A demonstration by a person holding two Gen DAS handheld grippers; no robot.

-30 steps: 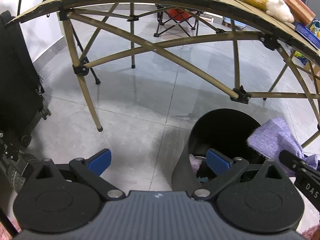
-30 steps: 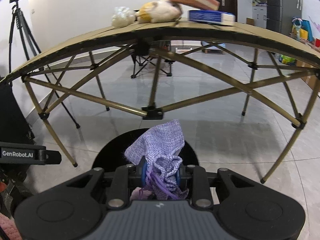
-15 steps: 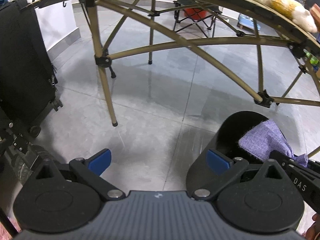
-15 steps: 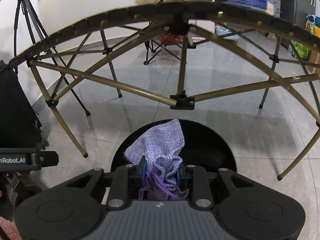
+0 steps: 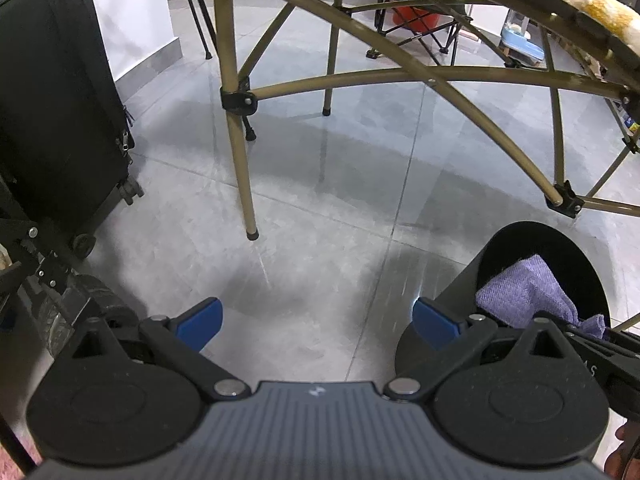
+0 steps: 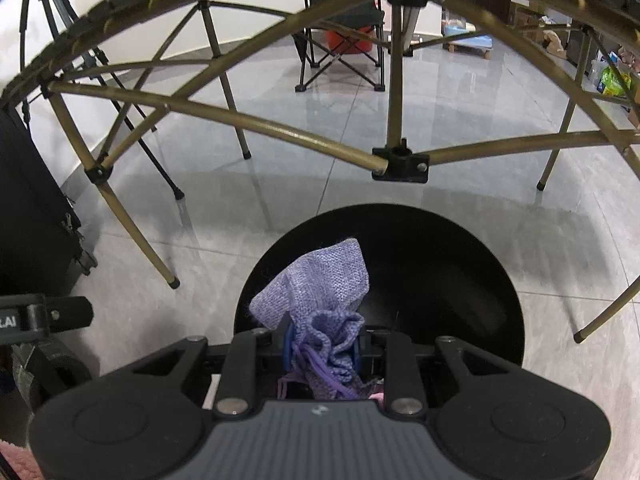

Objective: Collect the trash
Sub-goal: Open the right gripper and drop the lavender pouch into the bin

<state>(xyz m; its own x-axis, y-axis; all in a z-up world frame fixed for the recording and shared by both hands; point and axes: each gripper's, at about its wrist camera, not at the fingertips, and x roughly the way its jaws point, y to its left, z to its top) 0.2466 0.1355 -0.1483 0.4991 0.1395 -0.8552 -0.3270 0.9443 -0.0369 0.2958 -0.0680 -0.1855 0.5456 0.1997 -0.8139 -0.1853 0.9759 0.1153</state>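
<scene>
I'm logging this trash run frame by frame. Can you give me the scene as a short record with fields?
right gripper: shut on purple knit pouch
pouch position: over the black bin opening, not released
left gripper: open, holding nothing, over the grey tile floor
bin location: on the floor beside the folding table frame
other: black suitcase at left

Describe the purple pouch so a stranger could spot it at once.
Find the folding table with tan crossed legs, then the round black trash bin on the grey floor in front of it. Over the bin's mouth, the right gripper pinches a lavender knitted drawstring pouch. It is the only soft, pale purple thing against the bin's black interior.
</scene>
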